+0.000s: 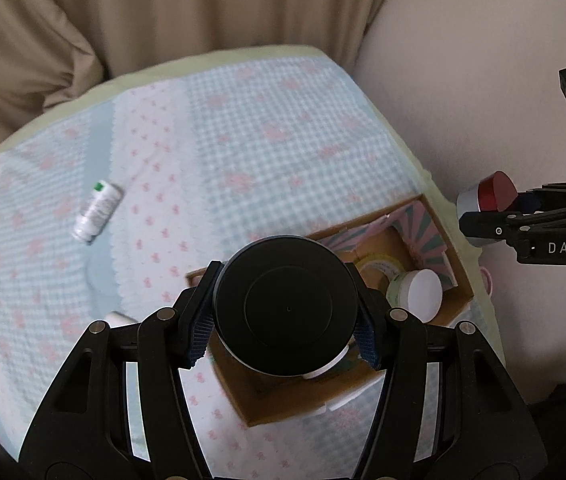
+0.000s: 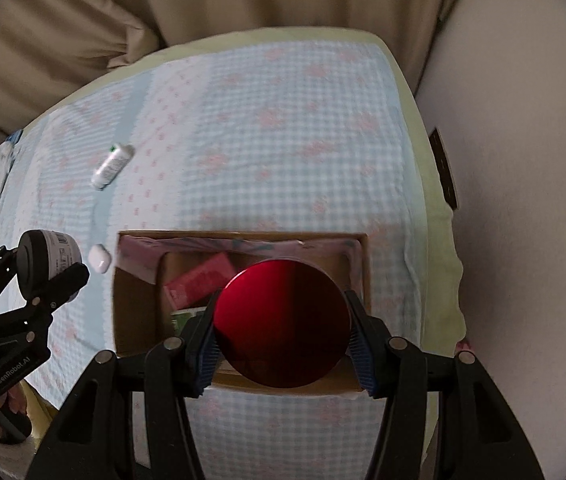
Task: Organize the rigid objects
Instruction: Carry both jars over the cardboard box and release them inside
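The cardboard box (image 2: 363,264) sits on the checked bedcover (image 2: 283,140), near its right-hand edge, and serves as the landmark for everything else. Judging by how things lie, the tidying is partly done — several items are already inside, two more are in the air, and at least two remain loose on the cloth.

Inside the box, largest first: a pink carton (image 2: 199,280) towards its left half, a roll of tape (image 1: 381,266) against the patterned lining, a white-lidded jar (image 1: 417,294) in the corner beside the roll, and a green-edged packet (image 2: 185,318) just below the pink carton. What lies deeper is hidden by the held cans.

The right gripper (image 2: 283,354) is clamped on a red-ended can (image 2: 283,320), hanging directly over the box's near wall. The left gripper (image 1: 285,340) is clamped on a black-ended can (image 1: 287,308); in the right wrist view it hangs just off the box's left side, over the cloth.

Left to gather — a white bottle (image 2: 111,168) with a green tip lying on its side, well apart from the box's far-left corner, and a small white case (image 2: 99,258) just beside the box's left wall.
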